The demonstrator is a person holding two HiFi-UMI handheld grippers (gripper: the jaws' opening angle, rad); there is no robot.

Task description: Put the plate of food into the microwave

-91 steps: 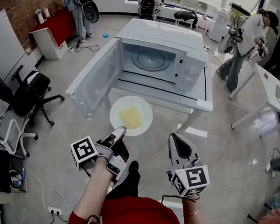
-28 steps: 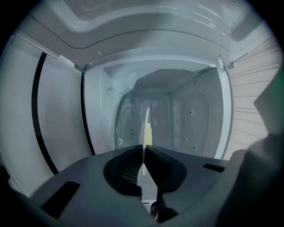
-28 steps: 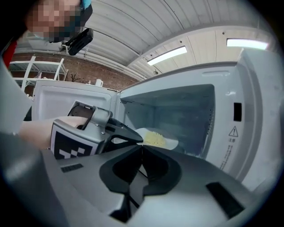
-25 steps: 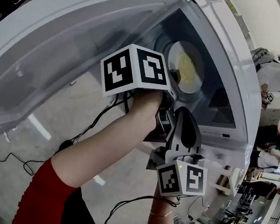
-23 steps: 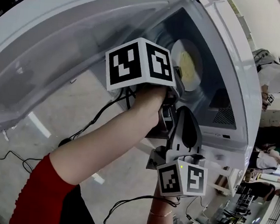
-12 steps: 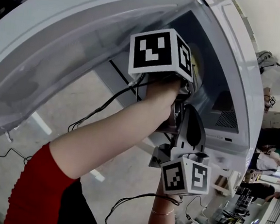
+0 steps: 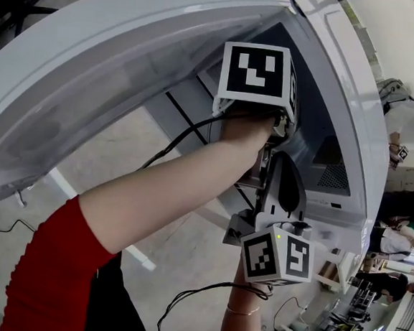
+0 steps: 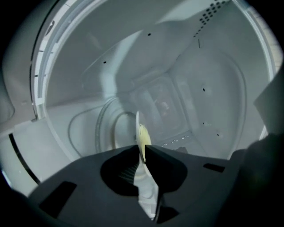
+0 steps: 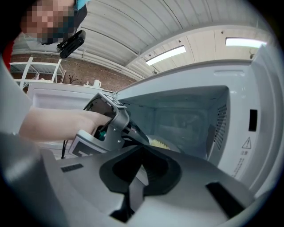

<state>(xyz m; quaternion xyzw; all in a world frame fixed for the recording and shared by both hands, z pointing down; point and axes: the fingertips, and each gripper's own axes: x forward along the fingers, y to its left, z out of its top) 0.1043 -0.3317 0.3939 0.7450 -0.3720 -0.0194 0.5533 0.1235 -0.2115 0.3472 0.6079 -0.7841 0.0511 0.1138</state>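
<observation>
The white plate [image 8: 137, 126] with yellow food [image 8: 143, 136] is inside the microwave [image 7: 342, 101], over the glass turntable [image 8: 104, 128], and shows edge-on in the left gripper view. My left gripper [image 8: 141, 149] reaches into the cavity with the plate's near rim pinched between its jaws, which have just been opening a little. In the head view its marker cube [image 7: 256, 75] hides the plate. The right gripper view shows the food [image 9: 159, 142] past the left gripper's black fingers [image 9: 135, 131]. My right gripper [image 9: 142, 148] is shut on nothing, just outside the cavity below the left hand.
The microwave door [image 7: 92, 79] stands swung open at the left, close beside my left forearm. The cavity's vented right wall [image 9: 217, 124] is near the plate. A black cable [image 7: 188, 134] trails from the left gripper. People [image 7: 406, 106] stand beyond the microwave at the right.
The left gripper has gone up and right, deeper into the cavity, and rolled, so its cube now covers the plate in the head view. The right gripper has stayed put.
</observation>
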